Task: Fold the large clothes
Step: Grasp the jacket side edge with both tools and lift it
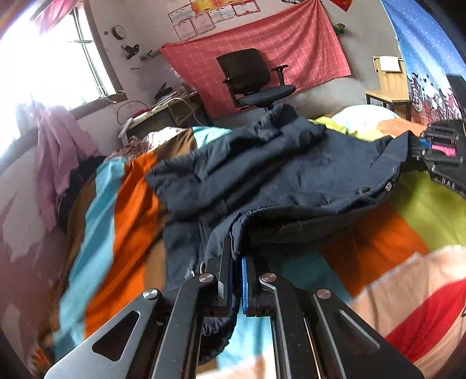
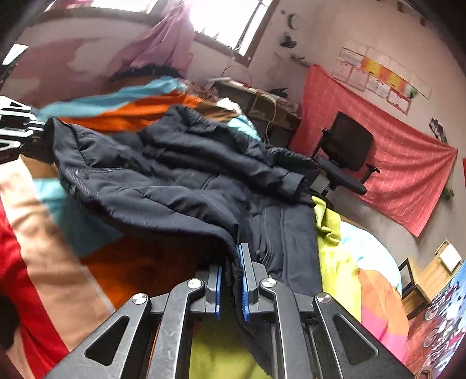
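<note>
Jacket [image 1: 276, 175] hem pinched at both ends
Left gripper [image 1: 236, 280] and right gripper [image 2: 231, 288] clench it; body stretches away across bed [image 1: 131, 204].

Raised letters on the right gripper [image 1: 442, 151] body at the left wrist view's right edge — seemingly "BAR", only partly legible; print on the wall certificates [image 1: 204, 17] too small to read.
</note>
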`<state>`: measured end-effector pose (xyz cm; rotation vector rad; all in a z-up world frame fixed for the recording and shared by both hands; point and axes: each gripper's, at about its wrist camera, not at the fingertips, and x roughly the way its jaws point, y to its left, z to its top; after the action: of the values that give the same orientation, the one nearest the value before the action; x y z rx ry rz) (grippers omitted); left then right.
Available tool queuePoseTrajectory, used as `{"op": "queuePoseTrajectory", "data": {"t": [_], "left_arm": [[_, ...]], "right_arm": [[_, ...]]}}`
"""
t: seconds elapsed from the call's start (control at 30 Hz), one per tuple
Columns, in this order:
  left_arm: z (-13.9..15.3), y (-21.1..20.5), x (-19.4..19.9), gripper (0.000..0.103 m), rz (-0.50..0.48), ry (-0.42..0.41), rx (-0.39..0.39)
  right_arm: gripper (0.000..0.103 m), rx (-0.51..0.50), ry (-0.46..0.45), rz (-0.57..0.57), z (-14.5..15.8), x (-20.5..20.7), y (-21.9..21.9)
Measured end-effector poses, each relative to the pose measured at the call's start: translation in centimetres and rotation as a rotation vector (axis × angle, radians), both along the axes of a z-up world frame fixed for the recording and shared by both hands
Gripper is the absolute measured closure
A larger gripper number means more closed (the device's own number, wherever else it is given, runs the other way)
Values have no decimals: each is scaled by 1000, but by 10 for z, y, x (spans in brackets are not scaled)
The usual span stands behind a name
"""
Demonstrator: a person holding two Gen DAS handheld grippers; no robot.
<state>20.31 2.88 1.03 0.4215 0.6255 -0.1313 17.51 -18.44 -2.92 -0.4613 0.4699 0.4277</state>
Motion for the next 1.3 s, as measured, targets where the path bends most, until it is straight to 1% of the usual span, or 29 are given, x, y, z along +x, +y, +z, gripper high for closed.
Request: {"op": "queuePoseTrajectory", "data": {"t": [0.1,0.17,0.27,0.4,0.47,0.57,0.67,0.77,0.87,1.0,1.07,1.17,1.23,1.3], "left_arm": [[32,5,36,100,30,27,-21],[48,11,58,100,51,12,-42],[67,25,99,100,89,-48,-88],[79,42,151,100,139,-105,-151],[78,46,179,100,155,-140,-144],[72,53,218,100,184,-155,-147],[62,61,251,101,214,-162,-153],[50,66,274,100,236,-175,-152],[35,76,300,101,272,-169,-168],[15,80,327,100,300,-154,-163],[5,81,338,100,313,-143,-160],[-12,80,349,100,324,-134,-131],[-15,80,353,100,325,-134,-122],[-13,81,353,99,318,-137,-136]], "right_arm": [[94,32,-50,-3,23,14,2],[94,49,-74,-4,39,28,5],[94,73,-85,0,70,60,9],[95,22,-110,7,98,109,23],[95,6,-112,-1,105,134,30],[95,-14,-101,-38,111,180,44],[95,-45,-96,-57,107,225,59],[95,-72,-88,-71,96,264,70],[95,-92,-88,-86,87,294,80],[95,-117,-73,-109,71,336,96],[95,-138,-73,-120,60,352,104],[95,-169,-64,-135,44,371,113],[95,-191,-55,-143,31,382,118],[95,-206,-43,-148,20,389,120]]}}
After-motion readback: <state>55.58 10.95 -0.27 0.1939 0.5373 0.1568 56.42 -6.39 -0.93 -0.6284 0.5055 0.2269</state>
